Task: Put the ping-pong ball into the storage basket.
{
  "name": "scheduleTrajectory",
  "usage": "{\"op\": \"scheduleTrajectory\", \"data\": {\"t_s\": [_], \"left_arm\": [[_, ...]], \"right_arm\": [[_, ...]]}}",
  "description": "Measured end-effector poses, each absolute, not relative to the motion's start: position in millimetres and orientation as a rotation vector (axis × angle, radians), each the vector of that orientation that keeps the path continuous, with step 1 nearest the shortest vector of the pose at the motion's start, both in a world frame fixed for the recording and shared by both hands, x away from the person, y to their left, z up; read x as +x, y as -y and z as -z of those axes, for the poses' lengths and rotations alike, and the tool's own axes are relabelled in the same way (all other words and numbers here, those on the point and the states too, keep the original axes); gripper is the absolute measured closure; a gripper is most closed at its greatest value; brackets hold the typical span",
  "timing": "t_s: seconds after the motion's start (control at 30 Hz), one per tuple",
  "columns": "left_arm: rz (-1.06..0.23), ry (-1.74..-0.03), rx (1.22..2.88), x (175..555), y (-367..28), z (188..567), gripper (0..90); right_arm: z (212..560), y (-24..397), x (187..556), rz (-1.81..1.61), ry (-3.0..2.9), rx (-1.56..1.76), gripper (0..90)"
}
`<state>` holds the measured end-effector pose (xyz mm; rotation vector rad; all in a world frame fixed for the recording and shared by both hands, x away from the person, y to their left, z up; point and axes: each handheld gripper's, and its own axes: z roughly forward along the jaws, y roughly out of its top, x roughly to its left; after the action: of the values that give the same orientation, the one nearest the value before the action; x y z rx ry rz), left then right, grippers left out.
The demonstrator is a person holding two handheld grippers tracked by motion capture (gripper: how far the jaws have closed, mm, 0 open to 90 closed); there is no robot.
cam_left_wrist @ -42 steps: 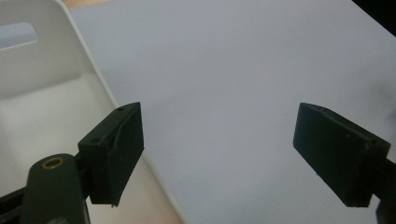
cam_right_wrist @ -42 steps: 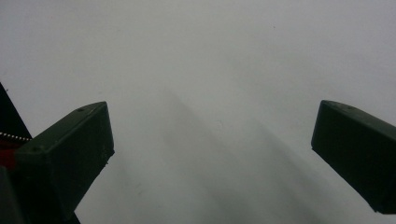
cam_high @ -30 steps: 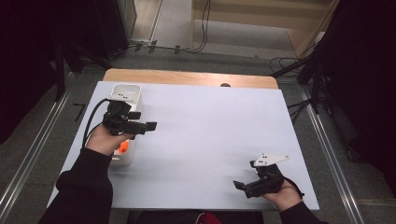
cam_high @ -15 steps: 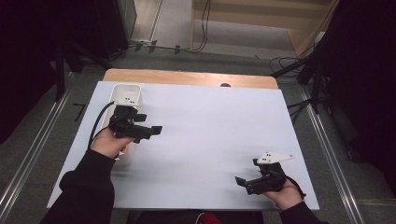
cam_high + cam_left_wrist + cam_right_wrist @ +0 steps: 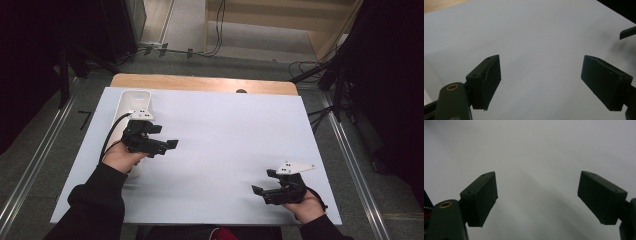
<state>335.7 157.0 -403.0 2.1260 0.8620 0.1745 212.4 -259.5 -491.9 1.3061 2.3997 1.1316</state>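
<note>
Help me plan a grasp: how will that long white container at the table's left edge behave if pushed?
The white container looks like thin plastic, so probably light. Long and low, it seems unlikely to tip. On the smooth white table it would probably slide and may pivot if pushed off-centre.

High view above near edge looking down, gripper views skimming close (sharing white table (image 5: 225, 130))

The white tray (image 5: 131, 103) at the upper left of the table is partly hidden behind the left gripper (image 5: 167, 146) and hand (image 5: 121, 156). A dark blurred shape (image 5: 627, 32) is cut off at the left gripper view's right edge.
</note>
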Motion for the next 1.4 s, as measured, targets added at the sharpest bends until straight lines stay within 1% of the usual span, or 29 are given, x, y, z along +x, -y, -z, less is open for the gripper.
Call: {"op": "scheduleTrajectory", "data": {"t_s": [0.13, 0.3, 0.97, 1.17, 1.4], "left_arm": [[-0.182, -0.832, 2.126, 333, -155, 405, 16.9], [-0.154, -0.833, 2.102, 329, -156, 410, 16.9], [-0.122, -0.778, 2.138, 315, -150, 425, 16.9], [-0.107, -0.739, 2.16, 308, -152, 432, 16.9], [-0.119, -0.697, 2.144, 300, -153, 434, 16.9]], "right_arm": [[492, 261, 212, -1.117, -2.396, 1.309, 14.9], [492, 260, 211, -1.11, -2.397, 1.319, 14.9], [493, 260, 210, -1.099, -2.414, 1.309, 14.9], [493, 260, 210, -1.098, -2.416, 1.309, 14.9], [493, 259, 210, -1.095, -2.423, 1.304, 14.9]]}}
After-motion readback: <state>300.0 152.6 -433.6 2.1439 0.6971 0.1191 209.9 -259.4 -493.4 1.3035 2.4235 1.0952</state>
